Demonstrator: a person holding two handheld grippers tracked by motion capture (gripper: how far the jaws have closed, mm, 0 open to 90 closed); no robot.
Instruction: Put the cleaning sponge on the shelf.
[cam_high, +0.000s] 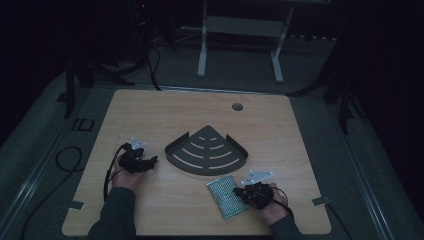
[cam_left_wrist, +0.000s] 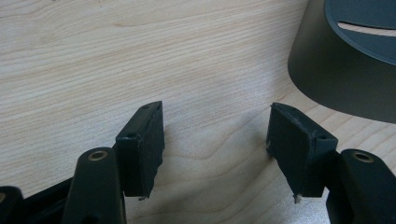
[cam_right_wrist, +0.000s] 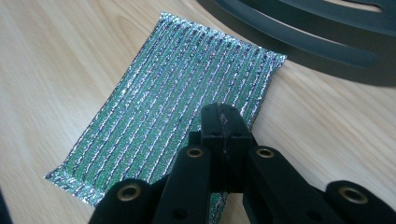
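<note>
Right now the work looks to be at the grasping stage: the right gripper (cam_right_wrist: 223, 122) has its jaws pressed together at the near right edge of the green glittery scouring pad (cam_right_wrist: 177, 102), and from the right gripper view I cannot tell for sure whether a bit of the pad's edge is pinched between them or they merely rest on top of it. The pad lies flat on the wooden table (cam_high: 150, 107), near the right front, just beside the curved rim of the dark slotted corner shelf (cam_high: 207, 150) that sits in the middle. Over on the left, the left gripper (cam_left_wrist: 215, 140) hovers with its jaws spread wide and nothing between them, close to the shelf's left wall but apart from it. I'd judge the next move calls for lifting the pad clear and carrying it far and left onto the shelf, while the left gripper perhaps steadies the shelf's side.
</note>
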